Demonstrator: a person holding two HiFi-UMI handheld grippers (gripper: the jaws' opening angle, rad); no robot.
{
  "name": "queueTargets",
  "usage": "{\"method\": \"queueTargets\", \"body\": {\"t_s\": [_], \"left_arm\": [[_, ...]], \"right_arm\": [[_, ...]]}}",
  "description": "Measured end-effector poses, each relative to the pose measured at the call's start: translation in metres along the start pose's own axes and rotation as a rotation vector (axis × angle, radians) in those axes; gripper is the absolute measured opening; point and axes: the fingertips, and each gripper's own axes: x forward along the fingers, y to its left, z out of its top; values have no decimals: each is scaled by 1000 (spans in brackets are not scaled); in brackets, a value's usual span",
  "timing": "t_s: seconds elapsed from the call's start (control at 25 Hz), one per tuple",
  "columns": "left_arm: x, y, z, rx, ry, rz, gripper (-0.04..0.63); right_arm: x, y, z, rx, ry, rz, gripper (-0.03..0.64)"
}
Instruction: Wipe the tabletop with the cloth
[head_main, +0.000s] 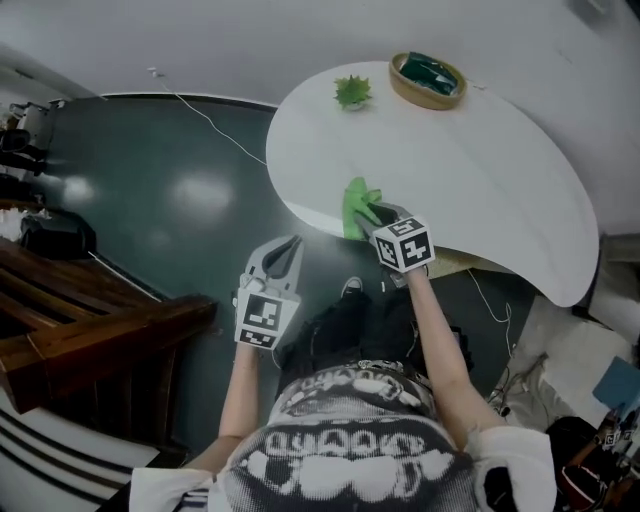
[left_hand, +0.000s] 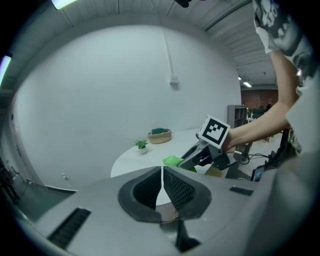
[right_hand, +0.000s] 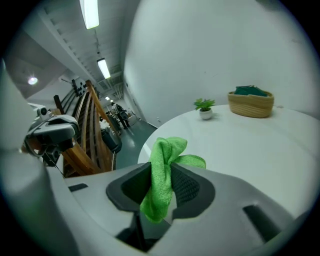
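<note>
A bright green cloth hangs at the near edge of the white round table, pinched in my right gripper. In the right gripper view the cloth stands bunched between the closed jaws, its top folding over toward the tabletop. My left gripper hovers over the dark floor, left of the table and clear of it, jaws shut with nothing in them. From the left gripper view I see the right gripper with the cloth at the table's edge.
A small green potted plant and a woven basket holding something dark green sit at the table's far side. A wooden staircase rises at the left. A cable runs over the dark floor. Clutter lies at the lower right.
</note>
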Motion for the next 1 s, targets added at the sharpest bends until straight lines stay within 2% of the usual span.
{"method": "queueTargets", "body": {"t_s": [0.24, 0.44, 0.72, 1.0], "left_arm": [[-33, 26, -35, -51, 26, 56, 12], [-41, 27, -48, -81, 27, 55, 12], [-19, 11, -31, -77, -3, 8, 12], [27, -37, 19, -21, -68, -104, 12]], "right_arm": [[50, 56, 0, -57, 65, 76, 120], [72, 68, -14, -83, 132, 82, 120], [54, 24, -45, -38, 188, 9, 120], [-6, -42, -68, 89, 144, -98, 120]]}}
